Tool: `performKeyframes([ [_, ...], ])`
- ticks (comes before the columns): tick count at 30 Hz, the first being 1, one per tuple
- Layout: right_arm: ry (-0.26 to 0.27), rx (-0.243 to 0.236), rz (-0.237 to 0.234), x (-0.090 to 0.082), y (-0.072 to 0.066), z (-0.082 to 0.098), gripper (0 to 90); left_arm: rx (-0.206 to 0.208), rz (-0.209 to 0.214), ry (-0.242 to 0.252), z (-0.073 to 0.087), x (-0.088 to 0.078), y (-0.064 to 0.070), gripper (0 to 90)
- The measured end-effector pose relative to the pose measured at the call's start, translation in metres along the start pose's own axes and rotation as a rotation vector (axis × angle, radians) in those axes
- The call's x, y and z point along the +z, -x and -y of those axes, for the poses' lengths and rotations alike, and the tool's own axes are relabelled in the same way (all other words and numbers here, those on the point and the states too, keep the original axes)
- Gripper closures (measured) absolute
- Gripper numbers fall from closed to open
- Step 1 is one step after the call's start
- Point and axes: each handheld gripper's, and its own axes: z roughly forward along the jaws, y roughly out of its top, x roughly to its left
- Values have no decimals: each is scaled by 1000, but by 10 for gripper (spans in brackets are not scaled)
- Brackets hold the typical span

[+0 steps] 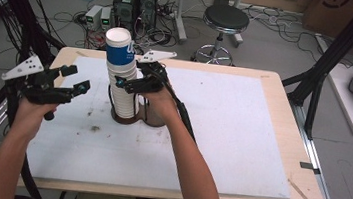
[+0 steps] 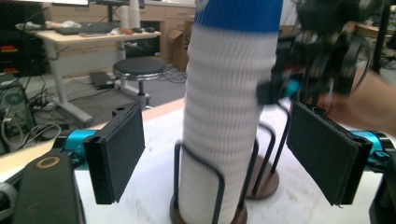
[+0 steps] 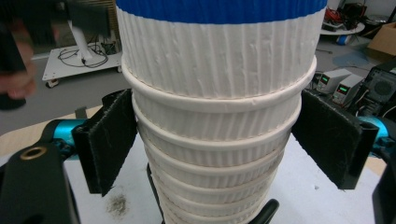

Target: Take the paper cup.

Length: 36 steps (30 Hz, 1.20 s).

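Observation:
A tall stack of white ribbed paper cups (image 1: 119, 85) stands upright in a black wire holder (image 1: 125, 119) on the white board (image 1: 240, 137). The top cup (image 1: 118, 47) has a blue band. My right gripper (image 1: 132, 76) reaches in from the right and is shut on the stack. In the right gripper view its pads (image 3: 109, 140) lie against the cup rims (image 3: 215, 140) on both sides. My left gripper (image 1: 77, 79) hovers open to the left of the stack, apart from it. In the left gripper view its open jaws frame the stack (image 2: 219, 116), and the right gripper (image 2: 317, 60) shows beyond.
A second wire holder (image 2: 264, 182) stands just behind the first, under my right hand. Off the table's far edge are a black stool (image 1: 226, 19) and computer boxes (image 1: 135, 4) with cables. Black frame posts (image 1: 329, 61) flank the table.

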Motion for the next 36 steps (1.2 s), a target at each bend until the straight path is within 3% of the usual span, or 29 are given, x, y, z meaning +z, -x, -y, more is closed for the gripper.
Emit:
performKeyframes([
  [8,-4,1,-3,-1,0,0,155,63,54,-45,-62,34,-2,191],
  [14,-12,0,-3,-1,0,-1,155,83,77,-103,-90,67,7,175],
  [19,-16,-2,1,-1,0,-2,155,116,66,-158,-99,87,13,175],
  [26,-18,-1,-2,-1,-1,-2,154,136,72,-194,-101,100,16,211],
  [28,-19,2,-3,-1,-1,-2,154,135,77,-193,-101,101,16,261],
  [34,-19,3,-3,-1,0,-2,154,146,85,-211,-104,101,16,276],
  [36,-19,7,-7,-1,0,-2,154,145,90,-179,-108,99,16,282],
])
